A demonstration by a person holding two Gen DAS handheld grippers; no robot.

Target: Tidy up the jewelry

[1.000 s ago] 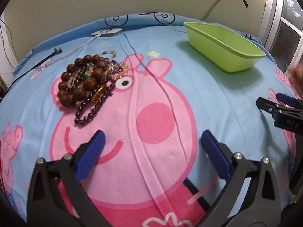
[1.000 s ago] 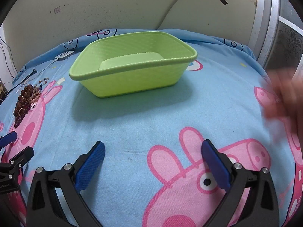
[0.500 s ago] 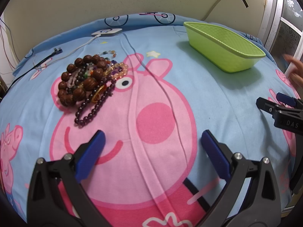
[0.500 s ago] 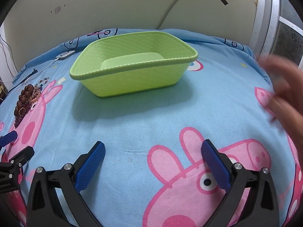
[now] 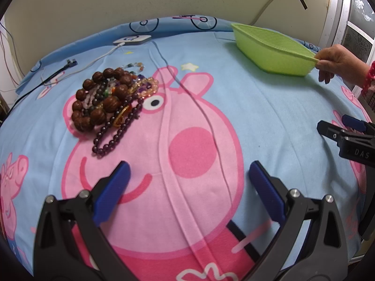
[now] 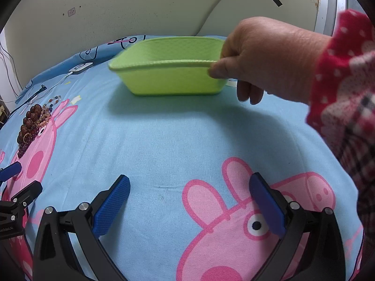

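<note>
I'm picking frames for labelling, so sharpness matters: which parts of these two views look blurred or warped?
Right wrist view: the green basket is smeared sideways, its rim soft, while the bare hand gripping it is sharper; the pig-print bedsheet is crisp. Left wrist view: the bead bracelets are sharp. Both views bulge from the fisheye, with dark corners.

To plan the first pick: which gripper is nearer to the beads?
Left. The left gripper points at the beads just ahead; the right gripper is far to their right.

basket (image 6: 173, 79): blurred | bead pile (image 5: 110, 103): strands tangled, perhaps five | sleeve (image 6: 346, 89): cut off at edge
</note>
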